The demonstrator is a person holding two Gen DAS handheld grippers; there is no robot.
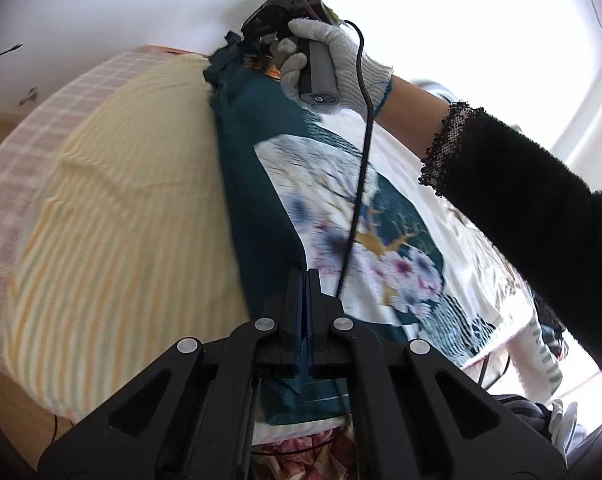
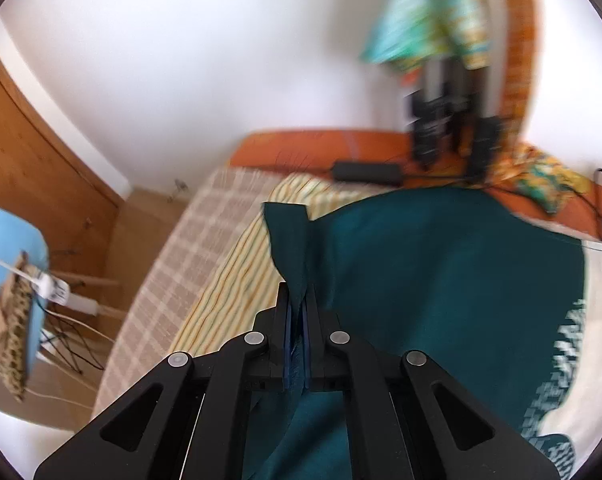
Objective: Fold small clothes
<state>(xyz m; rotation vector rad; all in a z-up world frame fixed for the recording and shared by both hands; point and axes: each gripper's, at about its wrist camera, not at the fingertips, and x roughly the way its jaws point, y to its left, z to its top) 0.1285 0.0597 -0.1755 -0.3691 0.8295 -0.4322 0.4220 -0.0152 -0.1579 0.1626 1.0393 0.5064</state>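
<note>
A small garment, teal with a white floral and deer print (image 1: 341, 208), is held up over a striped yellow cloth (image 1: 121, 200) on the bed. My left gripper (image 1: 305, 276) is shut on its near teal edge. My right gripper (image 2: 297, 292) is shut on a teal corner (image 2: 289, 240) that sticks up between the fingers; the teal fabric (image 2: 441, 280) spreads to the right. In the left wrist view the right gripper (image 1: 257, 46) shows at the far end of the garment, held by a gloved hand (image 1: 333, 64), shut on the fabric.
The bed has a beige checked cover (image 2: 173, 264) and an orange mattress edge (image 2: 321, 148) with a black power brick (image 2: 367, 170). A blue chair (image 2: 9, 264) and cables stand on the wooden floor at the left. A patterned cloth (image 2: 429, 12) hangs at the back.
</note>
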